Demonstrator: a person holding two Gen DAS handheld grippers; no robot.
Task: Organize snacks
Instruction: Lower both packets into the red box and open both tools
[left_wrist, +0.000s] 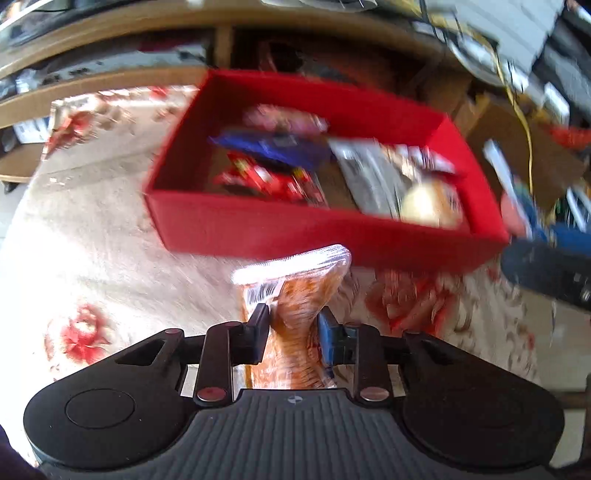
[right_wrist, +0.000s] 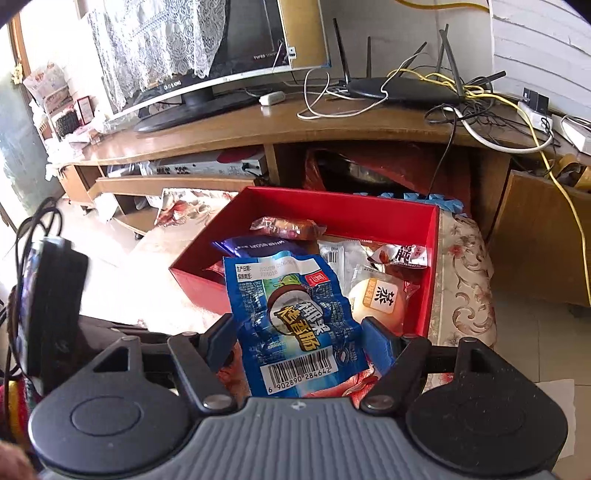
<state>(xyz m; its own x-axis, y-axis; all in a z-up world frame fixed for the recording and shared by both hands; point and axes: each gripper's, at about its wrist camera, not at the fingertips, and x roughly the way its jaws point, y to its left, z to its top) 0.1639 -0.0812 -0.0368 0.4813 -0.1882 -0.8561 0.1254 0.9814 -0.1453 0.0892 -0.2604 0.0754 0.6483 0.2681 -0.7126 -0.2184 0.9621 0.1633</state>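
L gripper (left_wrist: 291, 325): jaws pinched tight on an orange pack (left_wrist: 295, 295), clear crimped end sticking out past the fingertips. Pack is off the floral cloth (left_wrist: 92, 240), just short of the red box (left_wrist: 258, 229) near wall. View is smeared, so detail of the box contents from this side is poor.

R gripper (right_wrist: 299, 339): jaws about half open, closed on a blue pack (right_wrist: 291, 317), barcode end toward the camera, top end over the near box wall.

Box already has several snacks: purple pack (right_wrist: 255, 245), round bun (right_wrist: 380, 299), a few wrappers further back. Beyond: TV stand (right_wrist: 332, 125) w/ monitor (right_wrist: 221, 55), router (right_wrist: 399, 90).

Step, as judged: both packs in carry, drop-off pending. Next calls for L to clear the near wall, then release over a free spot; R is closer, needs only a small advance + opening.
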